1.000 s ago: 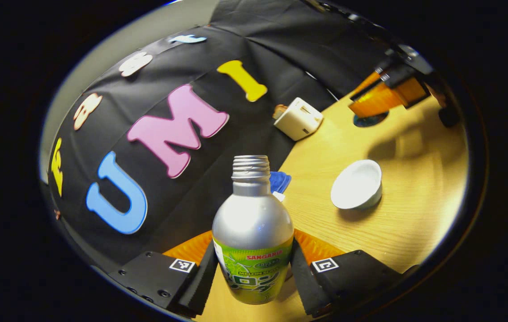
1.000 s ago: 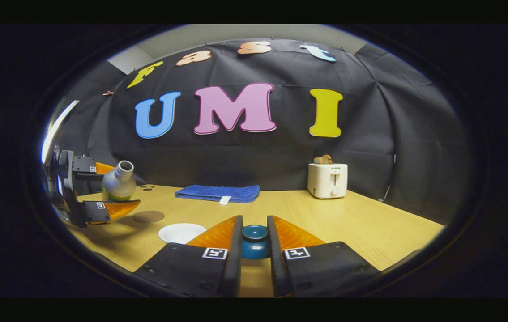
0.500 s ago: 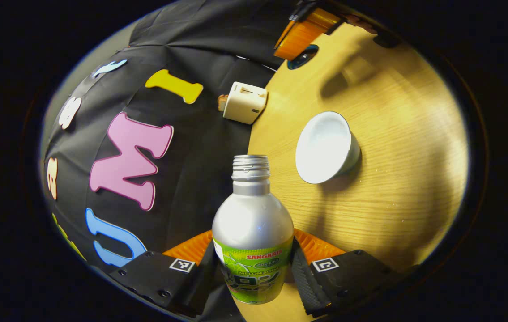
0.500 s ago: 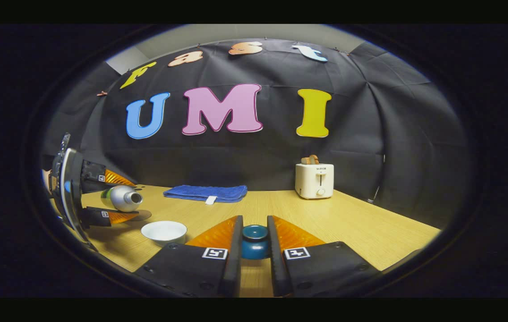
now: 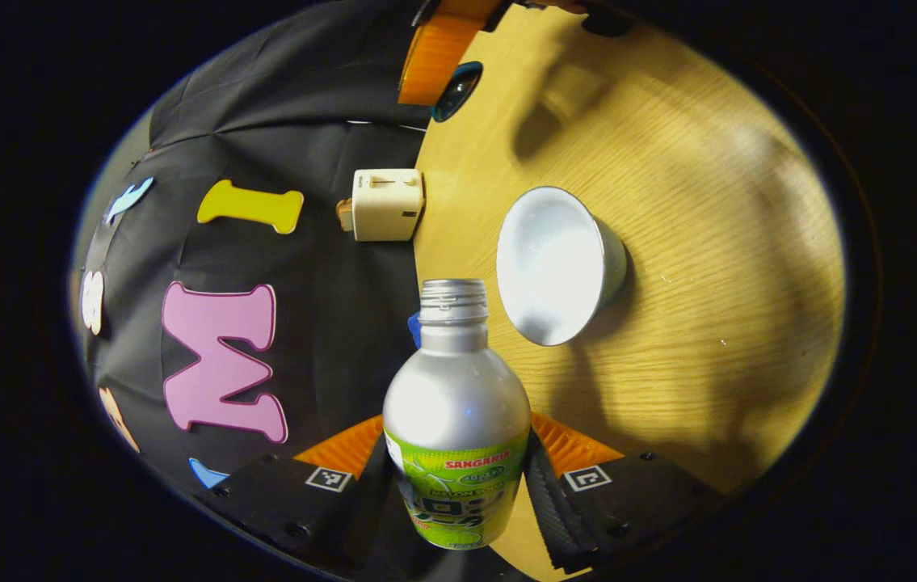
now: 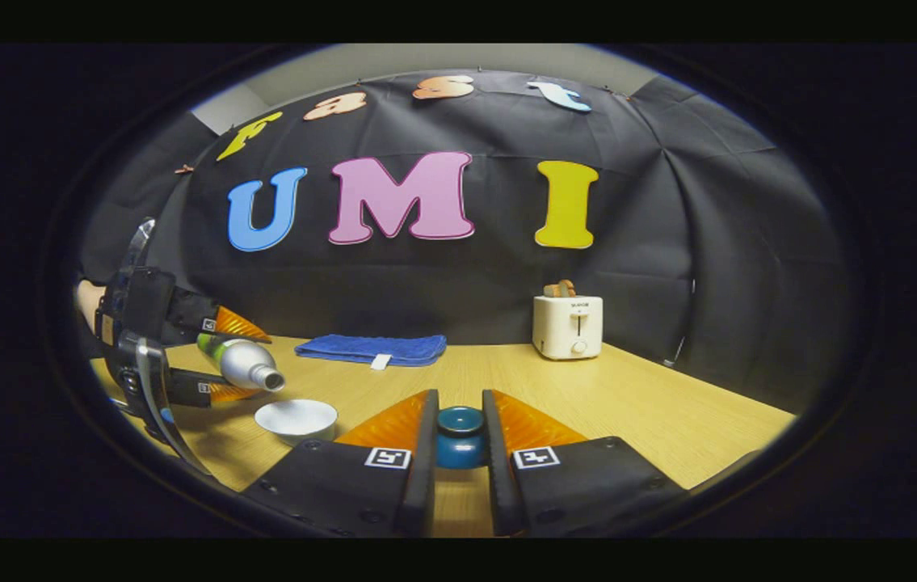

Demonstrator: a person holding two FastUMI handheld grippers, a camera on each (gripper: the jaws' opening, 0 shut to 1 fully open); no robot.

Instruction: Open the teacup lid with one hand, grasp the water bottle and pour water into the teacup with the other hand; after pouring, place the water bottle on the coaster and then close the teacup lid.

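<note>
My left tool (image 5: 458,477) grips the water bottle (image 5: 456,420), now tipped further, mouth over the teacup (image 5: 559,263); no stream visible yet, perhaps. My right tool (image 6: 458,461) clamps the lid (image 6: 460,436).

My left gripper view is rolled sideways, looking close over the table (image 5: 668,242) at the teacup (image 5: 559,263). My right gripper view sits level and low, facing the back wall. Both share the teacup (image 6: 296,419) and toaster (image 6: 567,326).
</note>
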